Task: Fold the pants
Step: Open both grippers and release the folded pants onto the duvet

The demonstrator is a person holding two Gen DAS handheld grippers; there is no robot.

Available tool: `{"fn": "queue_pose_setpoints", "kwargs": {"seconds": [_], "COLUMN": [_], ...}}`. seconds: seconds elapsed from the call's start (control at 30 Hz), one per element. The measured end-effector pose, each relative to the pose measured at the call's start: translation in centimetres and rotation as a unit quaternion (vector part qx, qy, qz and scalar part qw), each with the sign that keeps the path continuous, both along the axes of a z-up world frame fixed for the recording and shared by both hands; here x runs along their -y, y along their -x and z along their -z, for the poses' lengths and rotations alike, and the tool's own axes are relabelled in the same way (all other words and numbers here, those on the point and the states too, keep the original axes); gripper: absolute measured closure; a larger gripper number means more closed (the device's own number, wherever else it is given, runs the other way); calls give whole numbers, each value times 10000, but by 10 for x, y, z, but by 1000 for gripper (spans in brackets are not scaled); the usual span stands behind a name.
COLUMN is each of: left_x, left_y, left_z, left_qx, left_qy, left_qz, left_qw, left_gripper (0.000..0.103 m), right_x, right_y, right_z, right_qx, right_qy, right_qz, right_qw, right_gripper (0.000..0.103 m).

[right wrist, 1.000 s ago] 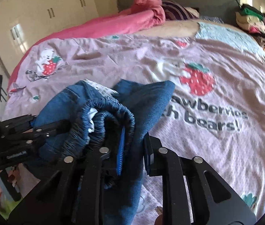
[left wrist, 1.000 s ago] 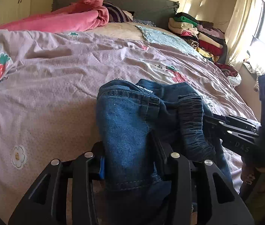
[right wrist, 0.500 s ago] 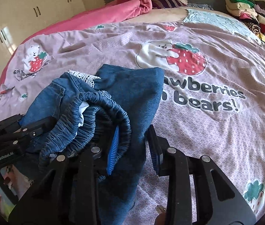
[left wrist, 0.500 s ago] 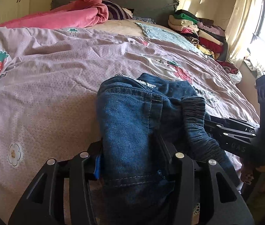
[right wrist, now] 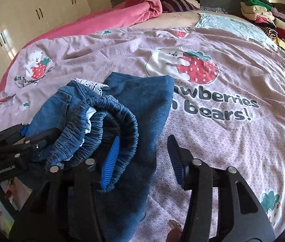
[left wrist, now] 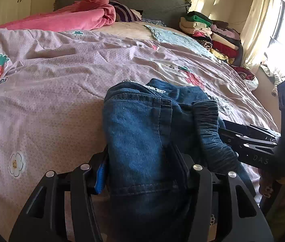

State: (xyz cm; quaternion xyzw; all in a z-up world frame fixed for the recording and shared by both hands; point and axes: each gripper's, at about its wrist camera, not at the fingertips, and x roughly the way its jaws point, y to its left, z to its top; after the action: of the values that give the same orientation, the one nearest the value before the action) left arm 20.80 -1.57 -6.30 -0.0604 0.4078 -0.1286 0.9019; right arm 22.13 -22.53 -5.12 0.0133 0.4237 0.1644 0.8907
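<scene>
Left wrist: left claw grips jeans; right claw released beside waistband.

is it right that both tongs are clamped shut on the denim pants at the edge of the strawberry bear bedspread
Not quite. Only the left tongs are shut on the denim pants. The right wrist view shows the right tongs open, the pants lying against just one blue pad. The rest holds: the pants sit at the edge of the strawberry bear bedspread.
</scene>
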Motion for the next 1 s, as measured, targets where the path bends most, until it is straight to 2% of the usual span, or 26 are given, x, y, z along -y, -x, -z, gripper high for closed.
{"fn": "queue_pose_setpoints", "kwargs": {"seconds": [0.1, 0.23, 0.4, 0.47, 0.5, 0.63, 0.67, 0.7, 0.73, 1.0], "left_x": [0, -2, -9, -11, -12, -14, -14, -15, -15, -20], "left_y": [3, 6, 6, 7, 8, 10, 10, 10, 11, 21], "left_z": [-2, -3, -4, -4, -5, -8, -8, -8, -10, -20], "left_qx": [19, 50, 63, 66, 68, 103, 104, 102, 111, 203], "left_qy": [13, 27, 83, 94, 99, 82, 82, 78, 82, 54], "left_qz": [4, 8, -58, -84, -101, -132, -142, -160, -179, -222], "left_qw": [10000, 10000, 9999, 9999, 9999, 9998, 9998, 9998, 9997, 9995], "left_gripper": [42, 40, 38, 32, 25, 23, 20, 10, 9, 5], "right_x": [2, 4, 6, 6, 7, 10, 10, 10, 10, 6], "right_y": [3, 6, 10, 11, 12, 16, 17, 18, 20, 31], "right_z": [-4, -11, -17, -18, -20, -26, -29, -31, -33, -44], "right_qx": [84, 168, 240, 246, 261, 335, 374, 397, 423, 529], "right_qy": [16, 8, -16, -14, -35, -271, -313, -338, -364, -341], "right_qz": [41, 95, 110, 116, 126, 127, 120, 102, 88, 23], "right_qw": [10000, 9998, 9997, 9996, 9996, 9990, 9987, 9986, 9984, 9980], "right_gripper": [49, 37, 29, 24, 22, 14, 13, 12, 10, 9]}}
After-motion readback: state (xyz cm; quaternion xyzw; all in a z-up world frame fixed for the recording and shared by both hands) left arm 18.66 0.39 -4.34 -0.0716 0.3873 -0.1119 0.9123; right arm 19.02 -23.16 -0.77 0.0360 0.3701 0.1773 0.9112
